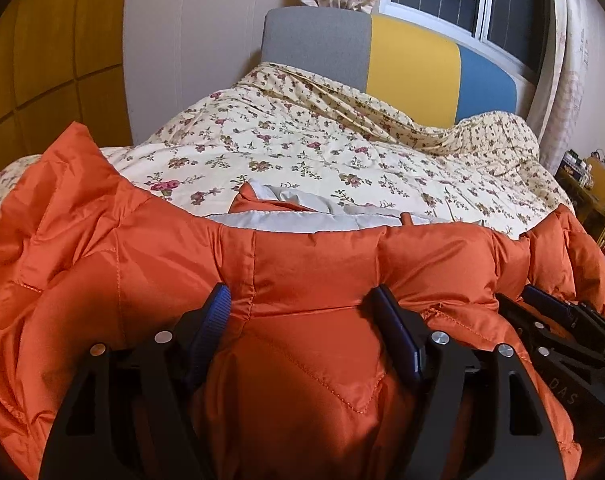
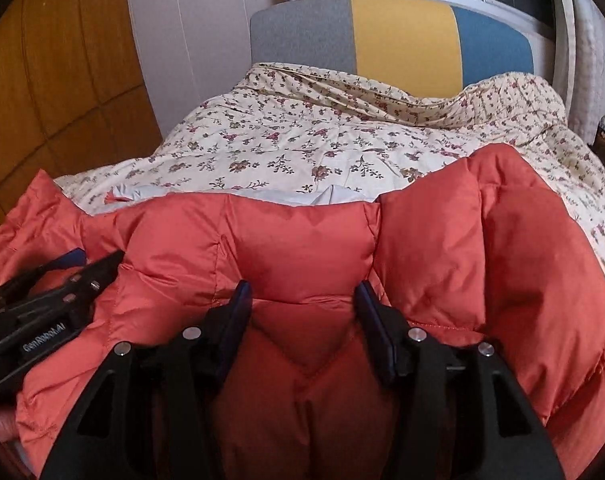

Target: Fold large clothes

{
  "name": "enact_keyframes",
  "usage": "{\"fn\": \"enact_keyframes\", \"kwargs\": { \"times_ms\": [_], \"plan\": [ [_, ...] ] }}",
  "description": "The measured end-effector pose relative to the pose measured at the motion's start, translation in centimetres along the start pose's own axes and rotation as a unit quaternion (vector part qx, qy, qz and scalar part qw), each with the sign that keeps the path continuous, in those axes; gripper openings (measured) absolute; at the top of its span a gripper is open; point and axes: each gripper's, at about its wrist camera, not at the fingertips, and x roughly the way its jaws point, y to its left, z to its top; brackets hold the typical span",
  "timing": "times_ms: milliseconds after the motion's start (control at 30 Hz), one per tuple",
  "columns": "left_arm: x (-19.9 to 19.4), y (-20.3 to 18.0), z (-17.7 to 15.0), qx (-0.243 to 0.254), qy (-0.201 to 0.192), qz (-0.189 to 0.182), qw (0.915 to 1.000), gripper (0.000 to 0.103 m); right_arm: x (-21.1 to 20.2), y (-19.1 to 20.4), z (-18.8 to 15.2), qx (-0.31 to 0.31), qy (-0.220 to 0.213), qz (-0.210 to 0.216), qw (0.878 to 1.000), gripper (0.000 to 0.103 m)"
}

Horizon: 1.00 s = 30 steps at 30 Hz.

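step: I'm folding the orange puffer jacket (image 1: 310, 272), working the near bulk of it up toward the collar end
jacket: it's lying across the near end of the bed on the floral quilt (image 1: 302, 144), grey lining (image 1: 286, 216) showing at the far edge, sleeve bulging up on the right (image 2: 502, 220)
left gripper (image 1: 302, 320): I'm holding it over the middle panel, jaws standing wide with a puffed ridge of fabric between the blue pads (image 1: 216, 320); fabric is touching both pads, but I can't tell if that's a real clamp or just loft filling the gap
right gripper (image 2: 302, 312): I'm keeping it just beside the left one, jaws part open, a padded fold swelling between the pads (image 2: 240, 312); grip equally unclear
next, my call: I'm needing both jaws closing firmly on the same layer, then lifting together and carrying it over toward the headboard (image 2: 398, 40)
risk: slick shell and springy fill, so a loose pinch is likely slipping out
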Motion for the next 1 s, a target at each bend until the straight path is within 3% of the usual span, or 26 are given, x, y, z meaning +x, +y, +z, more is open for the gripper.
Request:
{"fn": "enact_keyframes", "kwargs": {
  "times_ms": [67, 167, 333, 433, 500, 567, 667, 833, 1000],
  "plan": [
    [-0.4, -0.1, 0.2, 0.01, 0.013, -0.001, 0.9999, 0.079, -2.4, -1.2, 0.1, 0.014, -0.025, 0.013, 1.0, 0.06],
    [-2.5, 0.7, 0.5, 0.047, 0.026, -0.024, 0.9983, 0.086, -5.2, -3.8, 0.5, 0.044, -0.047, -0.015, 0.998, 0.062],
    [-6.1, 6.4, 2.1, 0.012, -0.016, 0.039, 0.999, 0.092, -4.9, -8.5, 0.4, 0.089, -0.009, -0.084, 0.992, 0.06],
    [-5.3, 10.0, 2.7, -0.014, 0.0, 0.1, 0.9949, 0.092, -3.7, -9.5, -0.7, 0.106, 0.006, -0.094, 0.99, 0.06],
    [-3.8, 12.1, 2.3, -0.028, 0.026, 0.121, 0.9919, 0.093, -3.3, -9.4, -1.0, 0.096, 0.006, -0.112, 0.989, 0.061],
    [-2.3, 13.8, 1.3, -0.052, 0.046, 0.103, 0.9923, 0.1, -2.5, -8.7, -0.9, 0.079, 0.014, -0.134, 0.988, 0.063],
    [-1.2, 15.7, 0.3, -0.102, 0.043, 0.056, 0.9923, 0.1, -1.9, -8.2, -1.4, 0.072, 0.017, -0.147, 0.986, 0.065],
    [-0.1, 15.7, 0.1, -0.11, 0.059, 0.046, 0.9911, 0.1, -1.4, -8.1, -1.4, 0.07, 0.017, -0.153, 0.986, 0.065],
    [-1.5, 15.1, -0.2, -0.113, 0.042, 0.05, 0.9914, 0.1, -1.5, -8.1, -1.4, 0.069, 0.015, -0.153, 0.986, 0.065]
  ]
}}
